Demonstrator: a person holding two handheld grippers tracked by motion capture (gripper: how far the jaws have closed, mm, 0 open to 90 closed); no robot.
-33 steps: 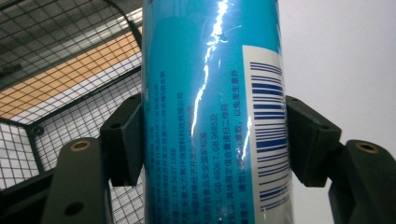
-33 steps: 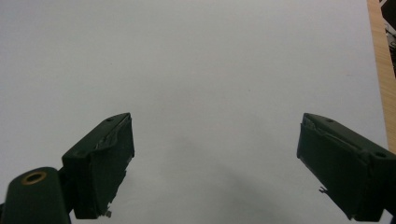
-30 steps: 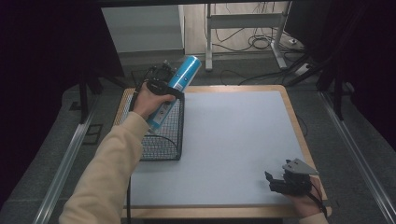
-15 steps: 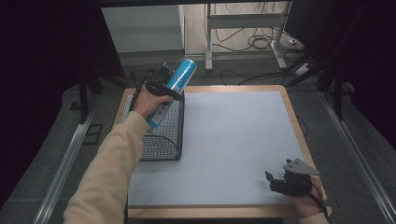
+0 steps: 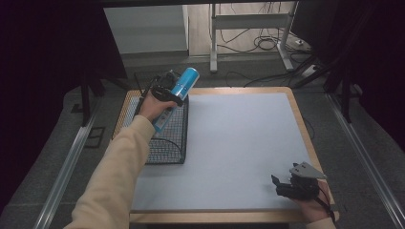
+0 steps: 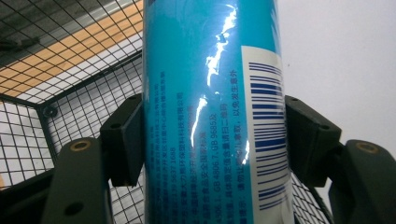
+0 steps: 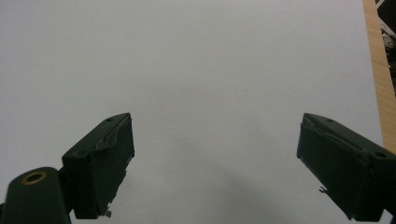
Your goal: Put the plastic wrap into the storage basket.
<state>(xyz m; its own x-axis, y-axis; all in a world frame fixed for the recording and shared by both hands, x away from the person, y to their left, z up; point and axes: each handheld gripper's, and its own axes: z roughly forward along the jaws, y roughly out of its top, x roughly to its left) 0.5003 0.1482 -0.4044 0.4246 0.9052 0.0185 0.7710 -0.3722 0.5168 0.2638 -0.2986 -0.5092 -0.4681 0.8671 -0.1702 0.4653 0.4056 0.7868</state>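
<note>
Can axis: I see the blue spray can tilted, its long axis slanting from low near my left hand up and away toward the far edge of the worktop; the upper end points up and to the far right in the high view.
Can place: it hangs over the far right corner of the black wire basket, above the rim, not resting inside it as far as I can tell.
Can face: in the left gripper view the barcode and small print run lengthwise along the can.
Left tool: my left tool is clamped across the can's body, one pad pressed on each side.
Right tool: my right tool sits at the near right corner of the worktop, jaws wide apart with nothing between them, well away from the can.
Surroundings: the basket stands on the left side of the worktop; the white sheet beside it is bare.
In the way: the basket's mesh wall sits just under the can's lower end.
</note>
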